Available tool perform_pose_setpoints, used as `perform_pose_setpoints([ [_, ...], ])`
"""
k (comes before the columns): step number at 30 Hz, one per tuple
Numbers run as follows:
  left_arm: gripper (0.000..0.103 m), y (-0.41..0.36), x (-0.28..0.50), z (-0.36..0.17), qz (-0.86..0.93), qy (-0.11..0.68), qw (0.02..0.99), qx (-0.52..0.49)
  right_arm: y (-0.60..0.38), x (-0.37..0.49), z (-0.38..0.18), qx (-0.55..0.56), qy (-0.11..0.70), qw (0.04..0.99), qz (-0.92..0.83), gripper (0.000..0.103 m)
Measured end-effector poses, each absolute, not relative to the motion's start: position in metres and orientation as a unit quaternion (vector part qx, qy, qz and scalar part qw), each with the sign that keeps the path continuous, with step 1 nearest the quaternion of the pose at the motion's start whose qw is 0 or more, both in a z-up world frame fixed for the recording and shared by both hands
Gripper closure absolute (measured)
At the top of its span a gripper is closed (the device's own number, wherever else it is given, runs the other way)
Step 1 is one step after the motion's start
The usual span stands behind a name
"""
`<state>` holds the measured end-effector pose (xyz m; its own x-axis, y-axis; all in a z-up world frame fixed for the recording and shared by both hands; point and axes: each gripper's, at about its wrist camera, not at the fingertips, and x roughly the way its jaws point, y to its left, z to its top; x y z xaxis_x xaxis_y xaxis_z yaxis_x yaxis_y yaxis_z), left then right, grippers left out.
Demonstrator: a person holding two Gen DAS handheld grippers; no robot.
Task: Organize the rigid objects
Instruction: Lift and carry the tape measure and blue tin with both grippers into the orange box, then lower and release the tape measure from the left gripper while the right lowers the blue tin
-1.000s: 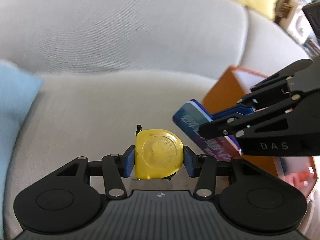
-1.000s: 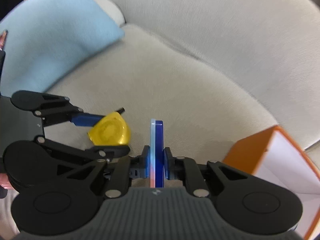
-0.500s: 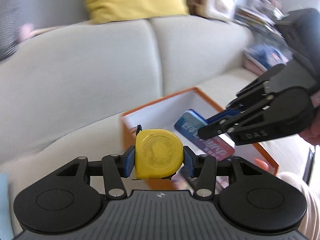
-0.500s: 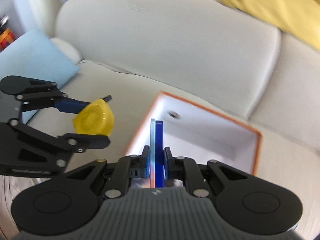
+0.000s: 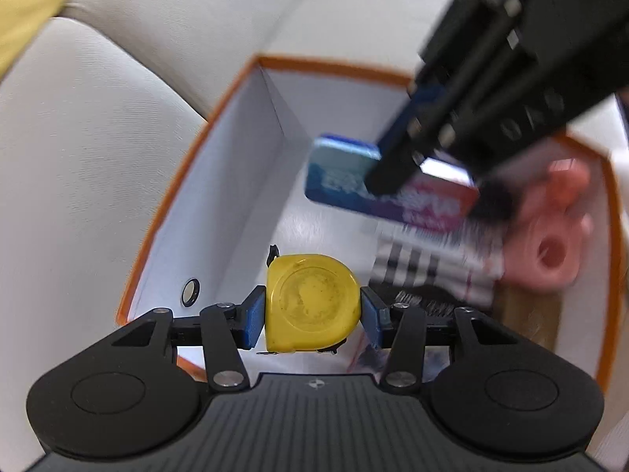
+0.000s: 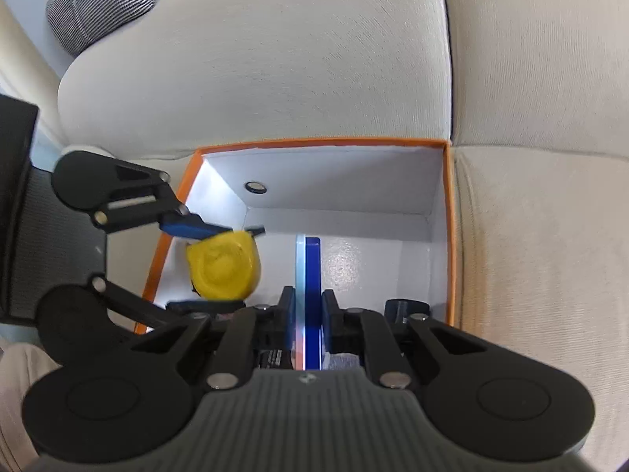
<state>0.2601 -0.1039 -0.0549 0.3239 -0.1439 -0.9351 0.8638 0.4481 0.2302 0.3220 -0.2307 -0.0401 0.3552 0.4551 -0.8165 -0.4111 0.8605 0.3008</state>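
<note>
My left gripper (image 5: 312,316) is shut on a yellow tape measure (image 5: 312,303), held above the open orange box (image 5: 184,181) with white inner walls. In the right wrist view the tape measure (image 6: 224,265) hangs over the box's left side, gripped by the left gripper (image 6: 212,263). My right gripper (image 6: 308,316) is shut on a thin blue card box (image 6: 308,275), held edge-on above the orange box (image 6: 314,143). From the left wrist view that card box (image 5: 377,185) shows its blue and red printed face, with the right gripper (image 5: 397,173) reaching in from the upper right.
Inside the orange box lie a pink ring-shaped toy (image 5: 550,251), a striped packet (image 5: 424,267) and other blurred items. The box rests on a beige sofa seat (image 6: 530,255) against the back cushions (image 6: 275,59). A grey checked cushion (image 6: 98,4) lies at upper left.
Both grippers have swung from above the bare sofa seat to above the orange box, each keeping its object. The view has rolled, and the box's contents have come into sight.
</note>
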Motion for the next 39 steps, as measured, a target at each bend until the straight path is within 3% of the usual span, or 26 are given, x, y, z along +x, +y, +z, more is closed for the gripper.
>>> perform_pose_setpoints([
  [12,0.046,-0.127,0.273,-0.108,-0.398,0.497,0.591,0.495,-0.232,0.353,-0.077,0.069,0.515,0.814,0.259,0.089],
  [28,0.039,-0.124,0.278,-0.12,-0.395,0.512,0.601,0.469,-0.218,0.362,-0.085,0.077,0.515,0.814,0.258,0.089],
  [39,0.047,-0.089,0.293,-0.044,-0.324,0.498,0.769,0.235,-0.203,0.365,-0.092,0.065,0.521,0.817,0.24,0.089],
])
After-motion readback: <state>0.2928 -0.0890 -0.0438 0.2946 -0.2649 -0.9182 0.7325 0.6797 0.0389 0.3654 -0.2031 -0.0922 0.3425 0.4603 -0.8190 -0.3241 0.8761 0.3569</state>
